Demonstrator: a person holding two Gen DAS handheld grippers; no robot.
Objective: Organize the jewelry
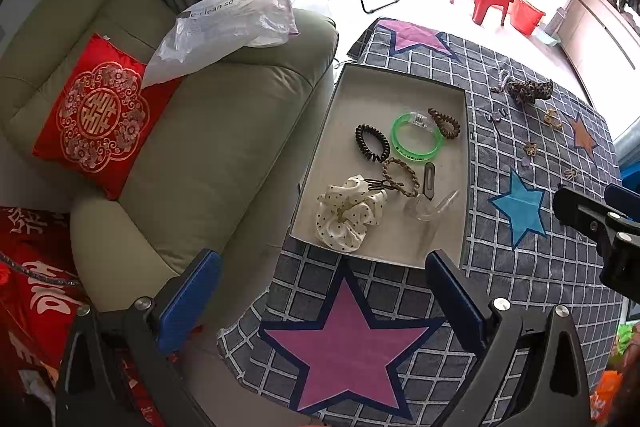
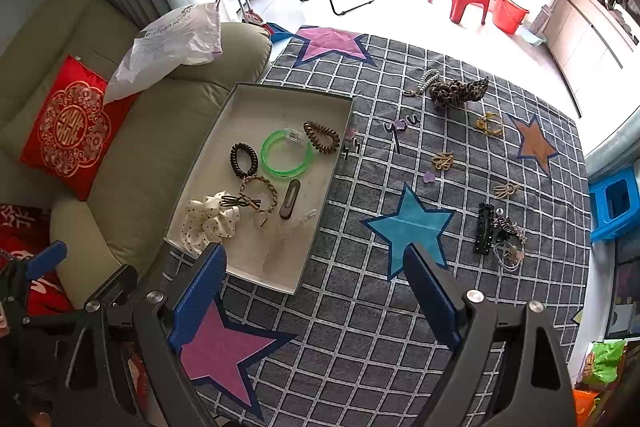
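Both claws point steeply down over the grid-patterned surface (image 2: 360,307), each spread wide and empty. The left claw (image 1: 320,291) hangs above a pink star just short of the shallow box (image 1: 400,99); the right claw (image 2: 316,287) hangs between the box and a blue star (image 2: 408,223).

Inside the box lie a green bangle (image 1: 418,139), coiled hair ties, a braided tie and a dotted scrunchie (image 1: 348,215).

Only the right wrist view shows the black clip pile (image 2: 496,231) near the surface's right edge. Both show the leopard scrunchie (image 2: 456,91) and small gold pieces loose on the cloth.

A sofa (image 1: 180,147) with a red cushion (image 1: 96,115) stands just beside the box.
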